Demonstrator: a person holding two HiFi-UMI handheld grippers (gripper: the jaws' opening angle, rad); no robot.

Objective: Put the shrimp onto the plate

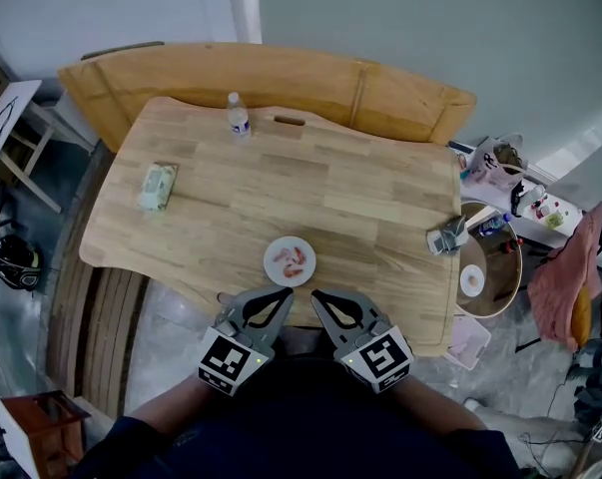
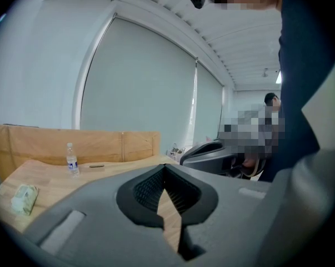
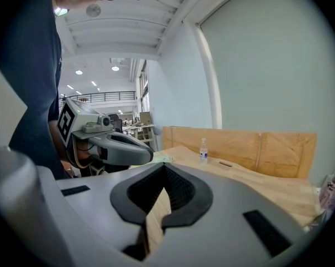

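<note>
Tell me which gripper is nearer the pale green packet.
Left. The packet lies ahead and left of the left gripper at the table's near edge; the right gripper is beside it, further right of the packet.

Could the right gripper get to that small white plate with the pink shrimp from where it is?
Probably yes: the small white round plate lies just ahead of the right gripper, with only bare wooden tabletop between them.

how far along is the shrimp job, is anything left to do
Looks done: the shrimp lie on the white plate. Nothing is in hand: the left tool and right tool are both shut and empty, near the front edge of the table. Left: seemingly nothing; no other shrimp shows on it.
</note>
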